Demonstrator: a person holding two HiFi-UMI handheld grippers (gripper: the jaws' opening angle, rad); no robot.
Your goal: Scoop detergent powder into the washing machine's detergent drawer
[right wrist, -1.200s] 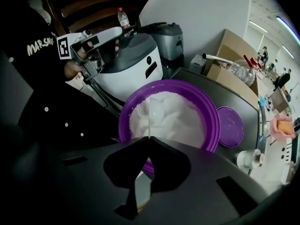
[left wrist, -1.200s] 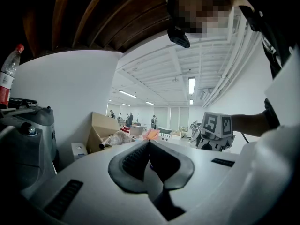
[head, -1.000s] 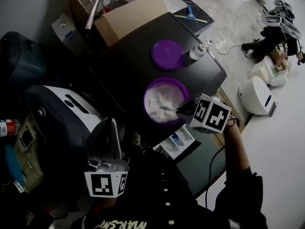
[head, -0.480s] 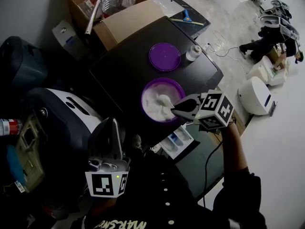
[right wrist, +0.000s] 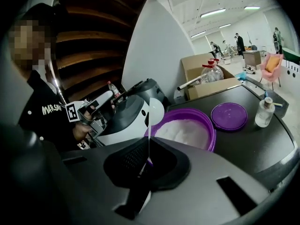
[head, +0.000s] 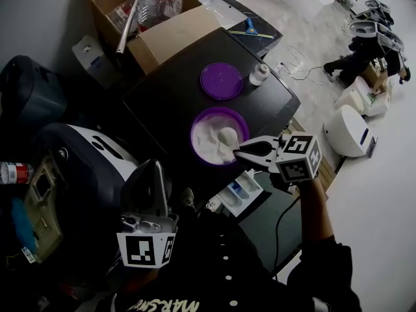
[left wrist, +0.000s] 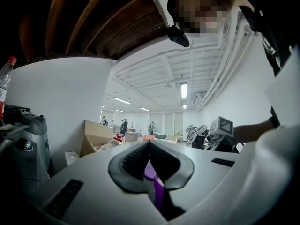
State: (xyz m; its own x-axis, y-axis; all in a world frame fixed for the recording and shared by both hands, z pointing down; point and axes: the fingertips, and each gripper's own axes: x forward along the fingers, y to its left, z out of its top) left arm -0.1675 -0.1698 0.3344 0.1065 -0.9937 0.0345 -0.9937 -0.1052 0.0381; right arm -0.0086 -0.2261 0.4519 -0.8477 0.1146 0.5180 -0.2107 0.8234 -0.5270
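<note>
A purple tub (head: 209, 119) full of white detergent powder stands on the black washing machine top (head: 170, 96). My right gripper (head: 240, 153) is shut on the thin handle of a white spoon (head: 227, 136), whose bowl carries a heap of powder just above the tub's near rim. In the right gripper view the spoon (right wrist: 155, 110) stands up from my right gripper (right wrist: 149, 142), with the tub (right wrist: 187, 131) behind it. The detergent drawer (head: 241, 192) is pulled open below the tub. My left gripper (head: 156, 186) hangs low by my body, shut and holding nothing (left wrist: 149, 143).
The tub's purple lid (head: 221, 80) and a small white bottle (head: 259, 74) lie further back on the machine top. Open cardboard boxes (head: 153, 18) with a water bottle stand behind. A grey and white appliance (head: 84, 155) sits to the left. People and white machines are far right.
The spoon has come up out of the powder with a heap on it, and my right gripper has drawn back slightly toward the tub's near rim. The left gripper has stayed put.
</note>
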